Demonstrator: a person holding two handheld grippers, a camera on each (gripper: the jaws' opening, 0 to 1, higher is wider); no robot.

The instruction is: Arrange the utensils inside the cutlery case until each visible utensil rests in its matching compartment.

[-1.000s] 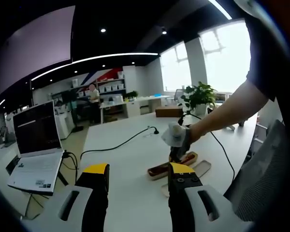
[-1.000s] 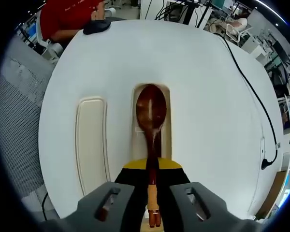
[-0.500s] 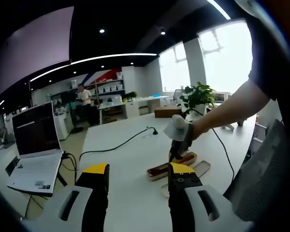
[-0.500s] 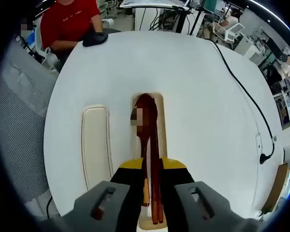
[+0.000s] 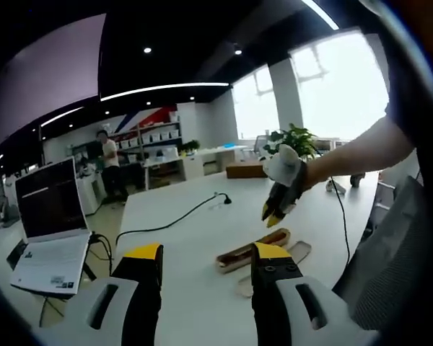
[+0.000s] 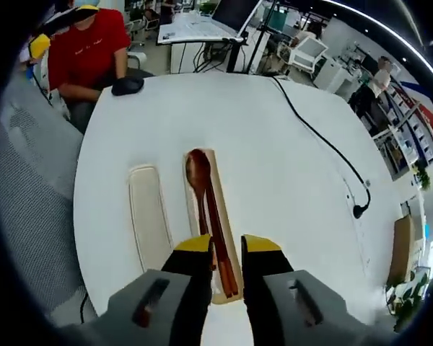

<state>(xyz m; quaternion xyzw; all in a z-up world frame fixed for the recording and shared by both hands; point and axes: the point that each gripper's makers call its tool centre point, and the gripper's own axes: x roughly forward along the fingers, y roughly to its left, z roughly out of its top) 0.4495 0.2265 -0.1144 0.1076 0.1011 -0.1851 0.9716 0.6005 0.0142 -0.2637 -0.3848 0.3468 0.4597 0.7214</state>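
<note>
In the right gripper view the wooden cutlery case [image 6: 221, 180] lies on the white table. A dark wooden spoon [image 6: 197, 167] and a pair of chopsticks [image 6: 218, 238] rest side by side inside it. The cream lid [image 6: 150, 216] lies just left of the case. My right gripper [image 6: 227, 249] hangs above the case's near end, jaws a little apart and holding nothing. Seen from the left gripper view, the right gripper [image 5: 276, 209] is held by a hand above the case [image 5: 249, 249], with the lid [image 5: 301, 251] beside it. My left gripper [image 5: 207, 263] stands open and holds nothing.
A black cable [image 6: 325, 144] runs across the table's right side. A person in a red shirt [image 6: 86, 50] sits at the far edge beside a black mouse [image 6: 128, 85]. A mesh chair [image 6: 29, 187] is at the left. An open laptop [image 5: 47, 216] stands left of the table.
My right gripper let go of the spoon and chopsticks, which now lie in the case, and it rose well above the table. The left gripper barely moved.
</note>
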